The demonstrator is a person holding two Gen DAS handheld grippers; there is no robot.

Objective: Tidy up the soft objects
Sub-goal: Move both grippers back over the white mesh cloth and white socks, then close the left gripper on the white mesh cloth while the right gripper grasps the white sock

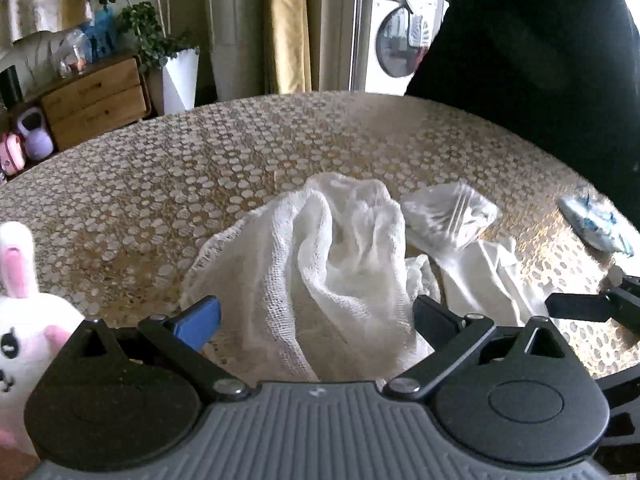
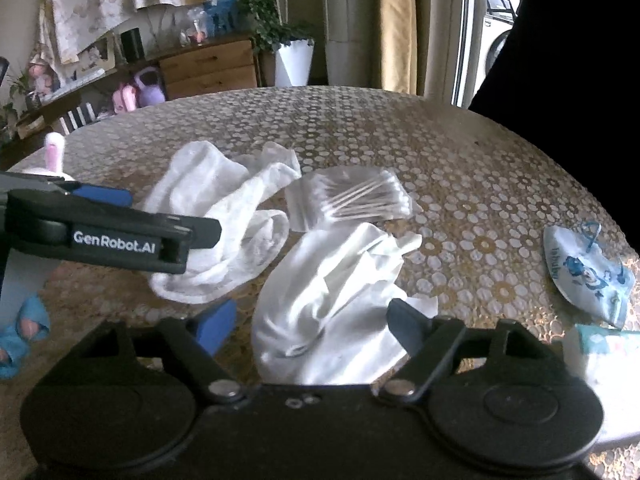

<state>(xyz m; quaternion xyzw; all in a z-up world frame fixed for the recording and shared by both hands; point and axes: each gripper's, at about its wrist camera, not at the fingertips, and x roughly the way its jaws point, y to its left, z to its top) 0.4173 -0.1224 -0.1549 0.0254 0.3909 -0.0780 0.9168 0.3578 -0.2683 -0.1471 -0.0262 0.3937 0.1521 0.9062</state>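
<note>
A crumpled white gauze cloth (image 1: 320, 264) lies on the patterned table between the open fingers of my left gripper (image 1: 316, 320); it also shows in the right wrist view (image 2: 224, 216). A smoother white cloth (image 2: 332, 300) lies between the open fingers of my right gripper (image 2: 316, 328) and shows in the left wrist view (image 1: 488, 280). A clear bag of cotton swabs (image 2: 352, 198) lies just beyond both cloths. A white and pink plush bunny (image 1: 28, 320) sits at the left. Neither gripper holds anything.
A blue-printed face mask (image 2: 588, 276) and a small tissue pack (image 2: 600, 356) lie at the right table edge. A blue soft item (image 2: 20, 332) lies at the left. The left gripper's body (image 2: 104, 236) crosses the right wrist view. A dark figure (image 1: 540, 60) stands at the far right.
</note>
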